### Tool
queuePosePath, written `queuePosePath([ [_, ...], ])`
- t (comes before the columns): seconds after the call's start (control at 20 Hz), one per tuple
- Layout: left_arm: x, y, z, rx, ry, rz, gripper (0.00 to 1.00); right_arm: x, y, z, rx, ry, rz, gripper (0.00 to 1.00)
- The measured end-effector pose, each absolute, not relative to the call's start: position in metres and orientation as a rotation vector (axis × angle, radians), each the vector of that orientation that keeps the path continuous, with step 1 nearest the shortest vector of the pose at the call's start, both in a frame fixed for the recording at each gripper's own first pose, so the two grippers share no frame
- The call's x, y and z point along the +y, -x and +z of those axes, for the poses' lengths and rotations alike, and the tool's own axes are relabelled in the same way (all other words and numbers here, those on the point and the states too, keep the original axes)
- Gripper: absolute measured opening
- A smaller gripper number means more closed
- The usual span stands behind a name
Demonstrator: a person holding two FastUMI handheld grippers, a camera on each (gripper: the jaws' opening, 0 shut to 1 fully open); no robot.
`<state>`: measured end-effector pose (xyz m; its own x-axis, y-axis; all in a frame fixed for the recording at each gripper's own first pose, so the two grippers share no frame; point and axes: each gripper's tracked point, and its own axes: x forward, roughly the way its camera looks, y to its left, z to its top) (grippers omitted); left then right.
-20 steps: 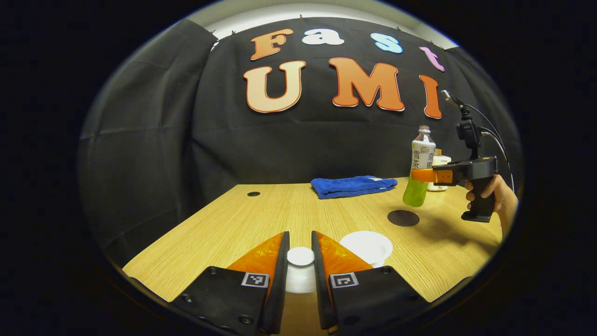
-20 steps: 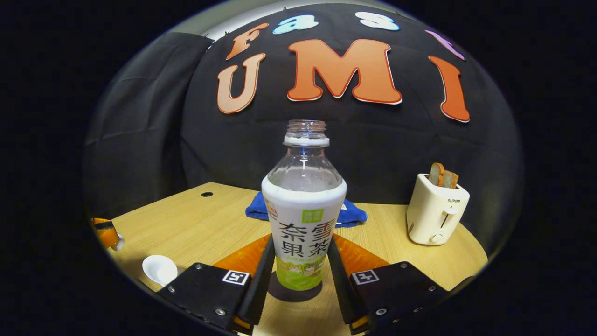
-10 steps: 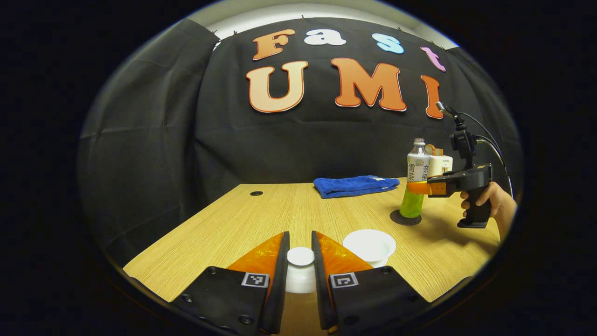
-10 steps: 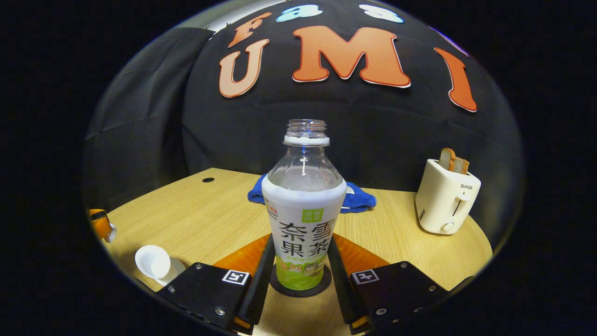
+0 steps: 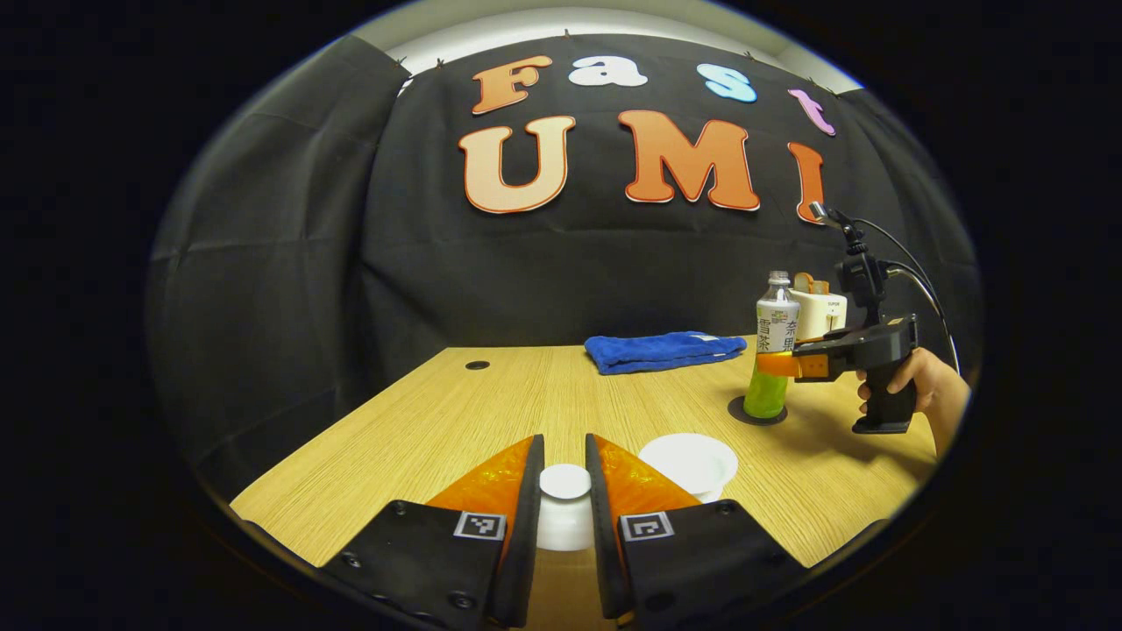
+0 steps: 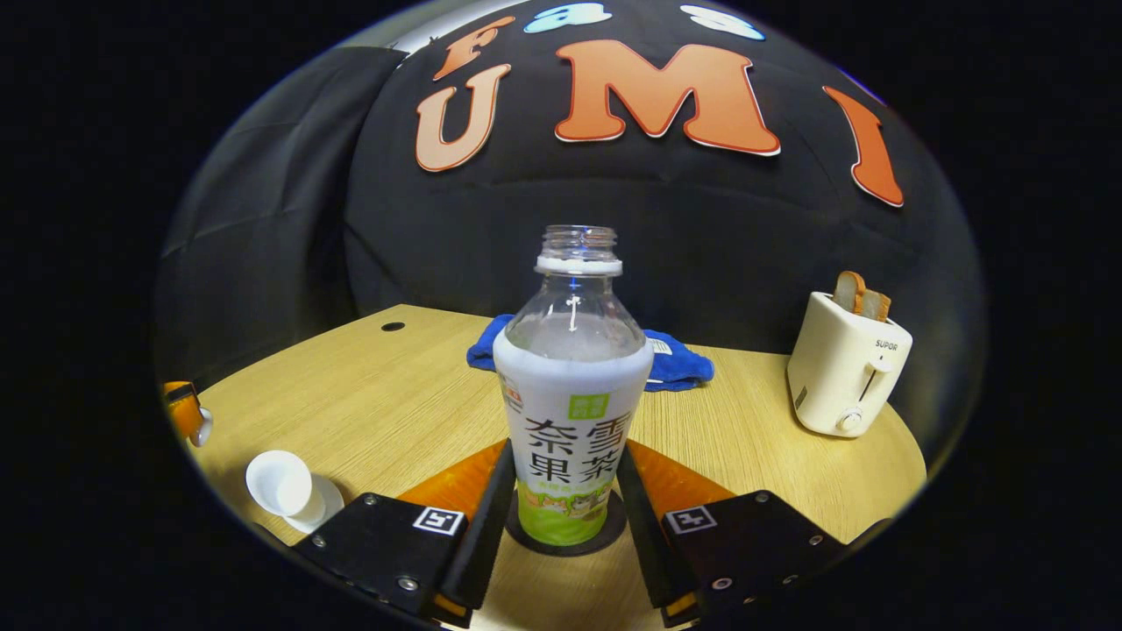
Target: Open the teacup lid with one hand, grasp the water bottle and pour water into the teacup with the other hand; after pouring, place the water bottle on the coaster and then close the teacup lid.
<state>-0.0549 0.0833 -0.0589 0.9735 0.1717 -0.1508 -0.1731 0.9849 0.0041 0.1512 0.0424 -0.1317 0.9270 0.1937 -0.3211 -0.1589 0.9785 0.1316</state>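
Claws at work over a wooden desk (image 5: 421,421): the right claw (image 6: 565,513) is closed on the lower body of the uncapped water bottle (image 6: 571,412), both fingers pressing its label, with the bottle standing upright and its base on the dark round coaster (image 6: 605,535) at the near middle of the right gripper view. In the left gripper view the left claw (image 5: 565,508) grips the white teacup lid (image 5: 565,504) by its knob between its fingers, just left of and nearer than the open white teacup (image 5: 691,460); far right in that view the bottle on its coaster is seen with a hand (image 5: 920,381) holding the right claw's handle. A folded blue towel (image 6: 675,364) lies at the far side of the desk, and a white toaster (image 6: 846,372) with bread in its slots stands far right. Pouring appears done and the bottle placed, so release and lid closing look to be what remains. The risks: a claw that drags sideways as it opens could tip the tall, capless bottle off the coaster and spill it, and a lid lowered off-centre could knock the light teacup or seat crookedly on its rim.
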Motion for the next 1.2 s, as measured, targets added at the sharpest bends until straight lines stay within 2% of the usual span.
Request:
queuePosePath([
  [0.1, 0.081, 0.055, -0.06, 0.154, 0.017, 0.17, 0.34, 0.041, -0.15, -0.129, 0.338, -0.112, 0.18, 0.73],
  [0.25, 0.076, 0.052, -0.057, 0.146, 0.026, 0.157, 0.34, 0.041, -0.145, -0.126, 0.341, -0.11, 0.19, 0.86],
  [0.45, 0.067, 0.043, -0.053, 0.138, 0.037, 0.129, 0.31, 0.047, -0.13, -0.115, 0.328, -0.095, 0.235, 0.98],
  [0.7, 0.051, 0.026, -0.045, 0.118, 0.055, 0.085, 0.34, 0.047, -0.109, -0.105, 0.304, -0.072, 0.267, 0.98],
  [1.1, 0.021, 0.002, -0.05, 0.124, 0.051, 0.021, 0.31, 0.019, -0.082, -0.096, 0.259, -0.1, 0.236, 0.98],
  [1.2, 0.016, -0.003, -0.055, 0.138, 0.056, 0.009, 0.34, 0.012, -0.075, -0.095, 0.251, -0.102, 0.226, 0.98],
])
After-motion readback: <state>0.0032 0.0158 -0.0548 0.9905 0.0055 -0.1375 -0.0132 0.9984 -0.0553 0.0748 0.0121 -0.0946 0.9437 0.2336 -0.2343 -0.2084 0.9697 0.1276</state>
